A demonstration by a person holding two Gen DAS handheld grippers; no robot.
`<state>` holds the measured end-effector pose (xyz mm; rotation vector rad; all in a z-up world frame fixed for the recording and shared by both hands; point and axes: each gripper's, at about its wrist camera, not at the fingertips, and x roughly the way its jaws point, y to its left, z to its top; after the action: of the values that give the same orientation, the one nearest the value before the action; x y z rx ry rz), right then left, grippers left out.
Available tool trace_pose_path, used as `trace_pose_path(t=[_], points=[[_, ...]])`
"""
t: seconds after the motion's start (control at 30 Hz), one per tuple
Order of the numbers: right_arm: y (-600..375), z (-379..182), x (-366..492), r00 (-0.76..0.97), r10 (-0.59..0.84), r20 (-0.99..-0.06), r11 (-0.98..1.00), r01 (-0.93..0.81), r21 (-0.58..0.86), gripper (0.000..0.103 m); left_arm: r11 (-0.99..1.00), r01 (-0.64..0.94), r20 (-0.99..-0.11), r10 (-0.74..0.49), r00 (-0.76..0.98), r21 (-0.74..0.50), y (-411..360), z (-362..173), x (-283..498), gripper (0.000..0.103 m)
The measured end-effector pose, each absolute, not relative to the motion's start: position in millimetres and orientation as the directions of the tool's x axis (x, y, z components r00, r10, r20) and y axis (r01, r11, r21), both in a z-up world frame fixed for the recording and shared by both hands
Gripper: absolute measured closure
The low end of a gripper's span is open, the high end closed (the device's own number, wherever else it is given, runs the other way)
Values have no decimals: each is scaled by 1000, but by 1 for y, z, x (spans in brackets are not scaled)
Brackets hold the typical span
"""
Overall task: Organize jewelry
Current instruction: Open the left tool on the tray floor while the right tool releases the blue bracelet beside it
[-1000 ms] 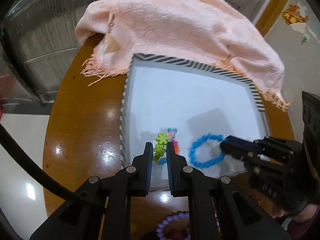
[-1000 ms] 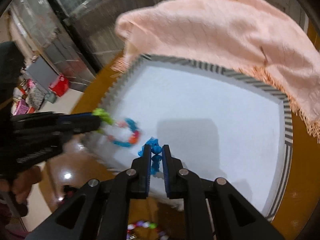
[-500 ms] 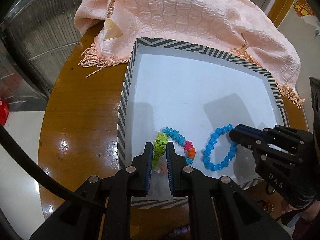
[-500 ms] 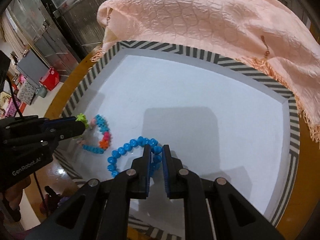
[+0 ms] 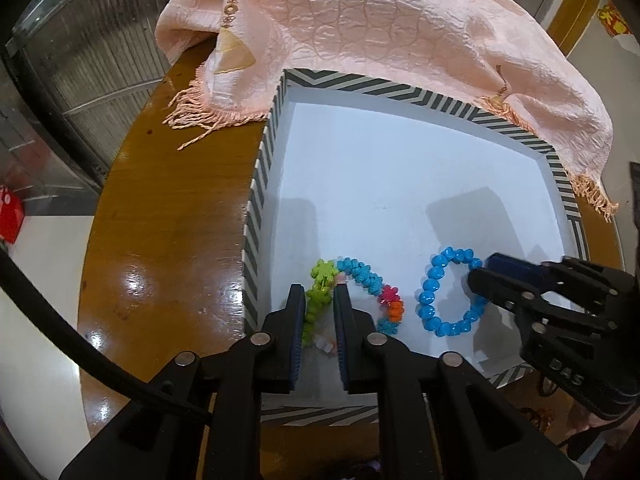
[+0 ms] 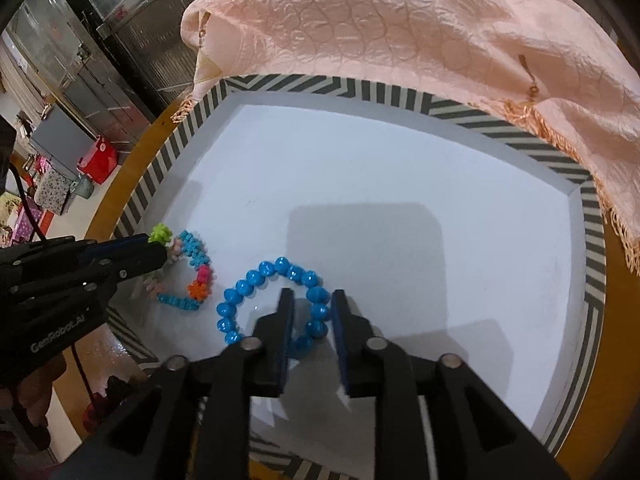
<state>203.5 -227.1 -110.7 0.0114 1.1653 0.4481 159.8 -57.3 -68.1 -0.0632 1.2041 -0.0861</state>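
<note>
A white box with a black-and-white striped rim (image 5: 256,200) (image 6: 440,110) sits on a round wooden table. Two bracelets lie on its floor near the front left. The multicoloured bracelet (image 5: 370,280) (image 6: 196,276) has green, blue, pink and orange beads. My left gripper (image 5: 319,298) (image 6: 158,254) straddles its green part with the jaws slightly apart. The blue bead bracelet (image 5: 430,300) (image 6: 248,284) lies flat beside it. My right gripper (image 6: 310,304) (image 5: 480,274) has its jaws parted around that bracelet's right side, not pinching it.
A pink fringed cloth (image 5: 380,28) (image 6: 420,28) drapes over the box's far rim and the table's back. Bare wooden tabletop (image 5: 168,240) lies left of the box. More beads lie on the table below the box's front edge (image 5: 536,414).
Both grippers lowered the bracelets onto the box floor. The jaws of both have parted, and the blue bracelet now lies free.
</note>
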Motion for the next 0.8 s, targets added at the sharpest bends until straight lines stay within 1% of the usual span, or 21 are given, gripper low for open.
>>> trace_pose_path(t=[0.03, 0.07, 0.17, 0.23, 0.3, 0.67, 0.8], points=[[-230, -108, 201, 325, 347, -880, 914, -327, 240, 70, 995, 32, -928, -101, 360, -96, -57, -67, 159, 84], [-232, -105, 199, 333, 351, -875, 915, -322, 244, 69, 994, 29, -925, -105, 365, -101, -56, -66, 158, 81], [-241, -93, 188, 370, 355, -859, 918, -310, 246, 58, 994, 27, -916, -111, 384, -109, -55, -57, 153, 79], [-247, -84, 180, 403, 350, -845, 926, -286, 248, 47, 994, 27, -906, -106, 410, -104, -55, -49, 148, 78], [-252, -77, 172, 429, 350, -833, 931, -261, 256, 45, 994, 29, -897, -103, 431, -101, -55, -41, 144, 78], [-267, -50, 126, 494, 296, -817, 954, -192, 229, 43, 995, 51, -850, -96, 519, -81, -57, -2, 105, 78], [-275, -36, 108, 534, 277, -799, 961, -158, 228, 35, 996, 57, -834, -93, 543, -74, -55, 10, 88, 78]])
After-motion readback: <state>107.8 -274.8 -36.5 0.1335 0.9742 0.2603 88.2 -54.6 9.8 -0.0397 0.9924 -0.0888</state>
